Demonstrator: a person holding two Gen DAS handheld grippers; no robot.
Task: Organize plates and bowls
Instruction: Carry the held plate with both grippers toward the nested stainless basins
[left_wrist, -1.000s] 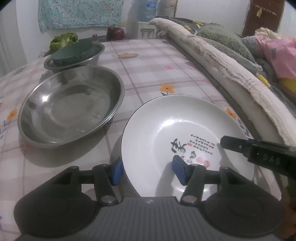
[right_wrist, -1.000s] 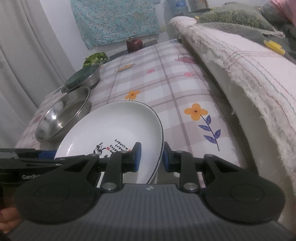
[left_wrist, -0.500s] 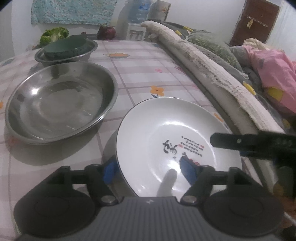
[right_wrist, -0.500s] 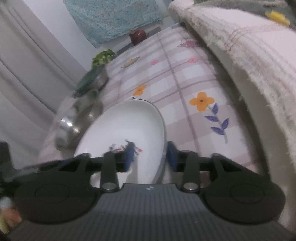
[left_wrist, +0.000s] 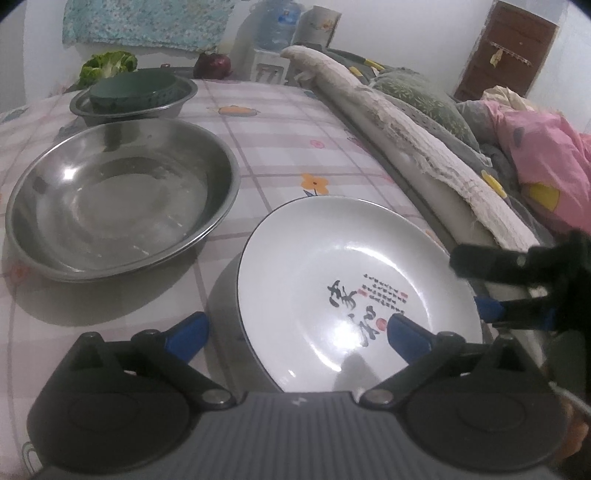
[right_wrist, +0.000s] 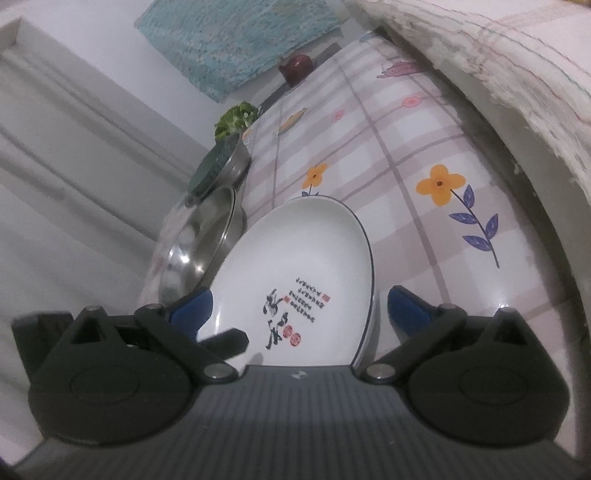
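Note:
A white plate with black calligraphy lies on the checked tablecloth, right of a large steel bowl. My left gripper straddles the plate's near rim. Its jaws are opening, and the blue pads stand clear of the rim. My right gripper straddles the plate from the right side. Its jaws are opening too, with the rim between them and untouched. The right gripper's fingers show at the plate's right edge in the left wrist view. Further back, a dark green bowl sits in a smaller steel bowl.
Broccoli and a red onion lie at the table's far end. A towel-covered ledge and bedding run along the table's right edge. A curtain hangs beyond the left side. The steel bowl sits close to the plate.
Both grippers' jaws have spread wide and come off the plate's rim. The right wrist view has rolled and tilted. The plate has settled lower on the table.

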